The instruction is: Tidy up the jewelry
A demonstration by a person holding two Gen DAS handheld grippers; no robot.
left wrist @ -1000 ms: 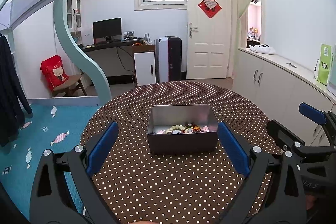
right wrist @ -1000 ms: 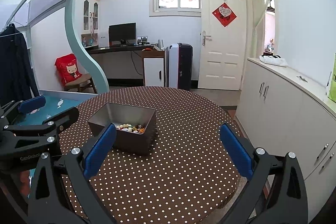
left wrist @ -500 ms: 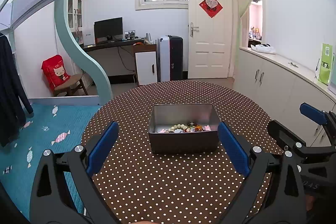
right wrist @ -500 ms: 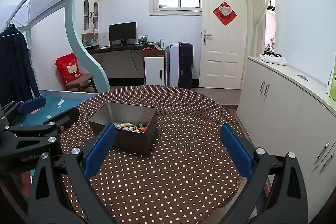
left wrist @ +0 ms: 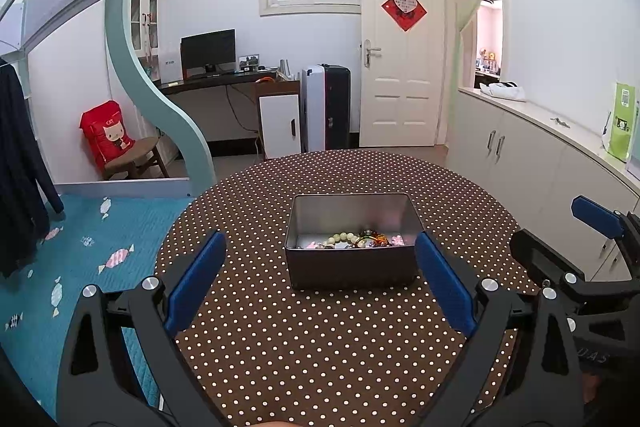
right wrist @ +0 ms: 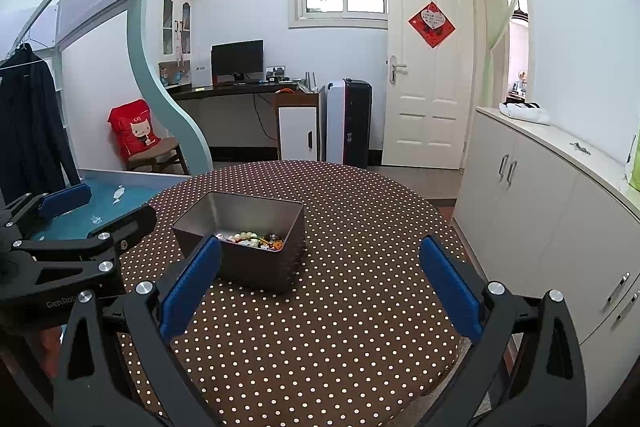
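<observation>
The left tool (left wrist: 318, 283) is held wide open with nothing in it, just in front of the tin (left wrist: 351, 269). The tin is set near the middle of the surface (left wrist: 320, 347), and it is seen from the front. The beads (left wrist: 360, 239) are piled in a heap at the near end of the tin. They look light, small and slippery, and the strings look soft, so one loop is best pinched at its top, not the whole heap. The tin looks stiff and thin. The right tool (right wrist: 320, 283) is also held wide open and empty, to the right of the tin. The surface is round, with a brown dotted cloth. Behind the tin, a desk (left wrist: 224, 81), a door (left wrist: 400, 67) and a bunk bed (left wrist: 120, 27) are seen.
</observation>
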